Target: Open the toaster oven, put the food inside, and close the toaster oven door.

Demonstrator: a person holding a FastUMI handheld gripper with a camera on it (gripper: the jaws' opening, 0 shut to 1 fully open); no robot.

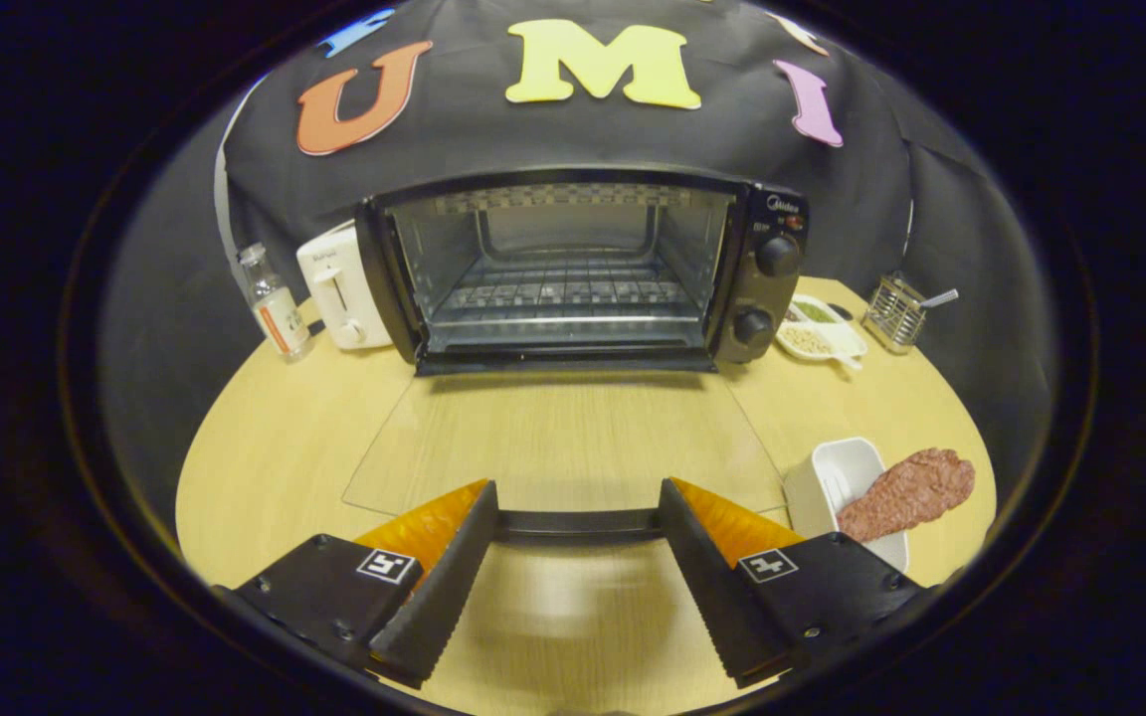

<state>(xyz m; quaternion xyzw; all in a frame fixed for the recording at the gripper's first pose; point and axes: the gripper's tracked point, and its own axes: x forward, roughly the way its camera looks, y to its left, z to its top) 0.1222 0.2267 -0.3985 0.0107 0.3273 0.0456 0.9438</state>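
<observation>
1. Toaster oven (583,268) stands well beyond the claw (578,517), straight ahead on the wooden table (265,438); its cavity is open, showing shiny metal walls and a wire rack (563,293).
2. Its glass door (563,438) lies folded down flat toward the claw, clear enough that the wood grain shows through. The door's dark bar handle (578,522) runs across between the two fingertips.
3. The claw is spread wide; I cannot tell whether either finger touches the handle. The inner faces of the fingers are ribbed.
4. Right of the right finger, just beside it, a white rectangular dish (837,477) holds the food (906,494), a reddish-brown, rough-textured slab that overhangs the dish's rim.
5. Two round black knobs (767,288) sit on the oven's right-hand panel.
6. Left of the oven stand a white toaster (339,288) and a small clear bottle (273,303).
7. Right of the oven lie a white divided plate (822,333) with grains and a wire holder (893,313) with a utensil in it.
</observation>
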